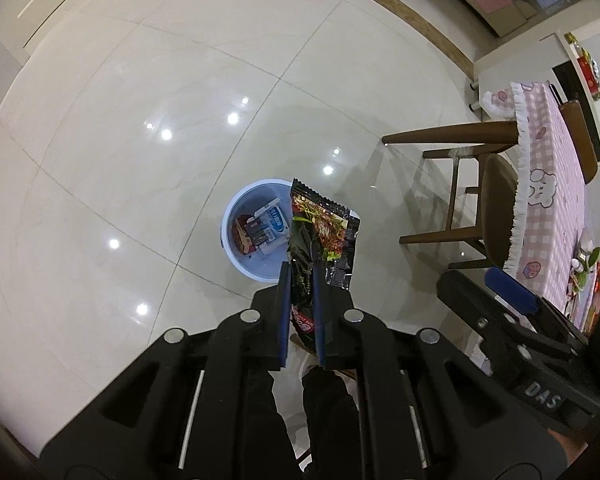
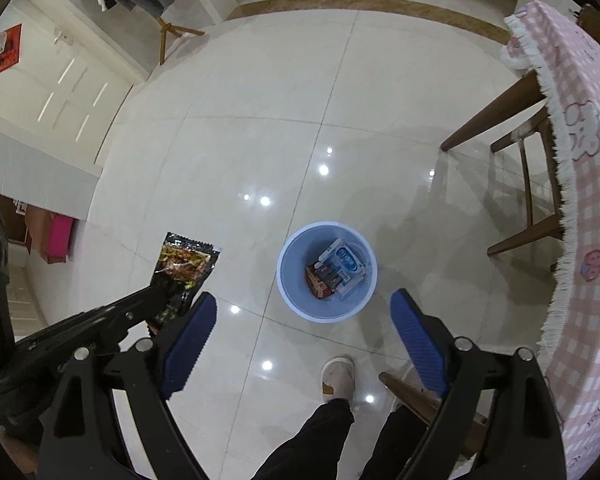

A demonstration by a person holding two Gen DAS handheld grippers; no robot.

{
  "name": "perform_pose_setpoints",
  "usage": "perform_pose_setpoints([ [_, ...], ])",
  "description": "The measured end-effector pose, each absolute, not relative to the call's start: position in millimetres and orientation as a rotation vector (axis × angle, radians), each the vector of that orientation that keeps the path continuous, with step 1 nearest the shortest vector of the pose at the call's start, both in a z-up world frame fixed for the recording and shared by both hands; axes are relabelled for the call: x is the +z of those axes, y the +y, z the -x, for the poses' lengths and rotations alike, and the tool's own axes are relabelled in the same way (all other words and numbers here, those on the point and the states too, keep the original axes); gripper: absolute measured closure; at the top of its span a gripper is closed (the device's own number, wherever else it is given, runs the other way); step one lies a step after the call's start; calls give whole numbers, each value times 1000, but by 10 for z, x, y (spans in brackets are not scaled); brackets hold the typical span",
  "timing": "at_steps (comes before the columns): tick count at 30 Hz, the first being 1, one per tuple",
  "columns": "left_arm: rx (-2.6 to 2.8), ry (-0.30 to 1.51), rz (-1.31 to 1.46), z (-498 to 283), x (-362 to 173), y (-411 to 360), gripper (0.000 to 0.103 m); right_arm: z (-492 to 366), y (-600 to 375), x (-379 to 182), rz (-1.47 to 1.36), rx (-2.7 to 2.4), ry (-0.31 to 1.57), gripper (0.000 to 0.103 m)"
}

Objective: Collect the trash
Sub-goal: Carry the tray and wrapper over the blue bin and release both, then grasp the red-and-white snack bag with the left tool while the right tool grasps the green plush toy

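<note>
We are in the carrying step: our left gripper [image 1: 301,276] is clamped on a black snack wrapper [image 1: 324,236], whose free end hangs out past the jaws. In the left view the wrapper overlaps the edge of the blue bin [image 1: 236,216] on the tiled floor [image 1: 140,120], but in the right view the wrapper [image 2: 186,266] is beside the bin [image 2: 292,256], not above it. So we judge it is not yet over the opening. The bin already holds a few packets. Our right gripper [image 2: 303,316] has its jaws wide apart and nothing between them, and it points down at the bin. Next we must bring the wrapper fully above the opening, then open the left jaws so it falls inside, not on the rim.
</note>
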State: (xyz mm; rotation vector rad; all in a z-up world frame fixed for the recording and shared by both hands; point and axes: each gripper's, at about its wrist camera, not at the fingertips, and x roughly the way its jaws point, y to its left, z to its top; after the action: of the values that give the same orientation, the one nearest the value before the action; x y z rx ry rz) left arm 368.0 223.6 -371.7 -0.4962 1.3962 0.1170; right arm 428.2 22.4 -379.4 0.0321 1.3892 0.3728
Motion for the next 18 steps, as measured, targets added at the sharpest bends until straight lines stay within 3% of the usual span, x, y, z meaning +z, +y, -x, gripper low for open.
perform_pose_setpoints([
  [5,108,1405,491,-3806,-3664,2163,91,-4292,6,-3671,-69,344,1371,16],
  [7,116,1398,489,-3852,-3632,2142,86,-4295,-75,-3635,-84,335,1366,16],
  [8,127,1399,491,-3872,-3621,2136,78,-4292,-132,-3616,-94,326,1363,16],
  [9,132,1403,499,-3891,-3612,2123,44,-4294,-168,-3604,-100,320,1361,16],
  [10,132,1397,504,-3901,-3595,2107,29,-4296,-196,-3595,-105,313,1361,16],
  [18,84,1383,463,-3959,-3451,1851,29,-4233,-525,-3442,-158,257,1337,16],
])
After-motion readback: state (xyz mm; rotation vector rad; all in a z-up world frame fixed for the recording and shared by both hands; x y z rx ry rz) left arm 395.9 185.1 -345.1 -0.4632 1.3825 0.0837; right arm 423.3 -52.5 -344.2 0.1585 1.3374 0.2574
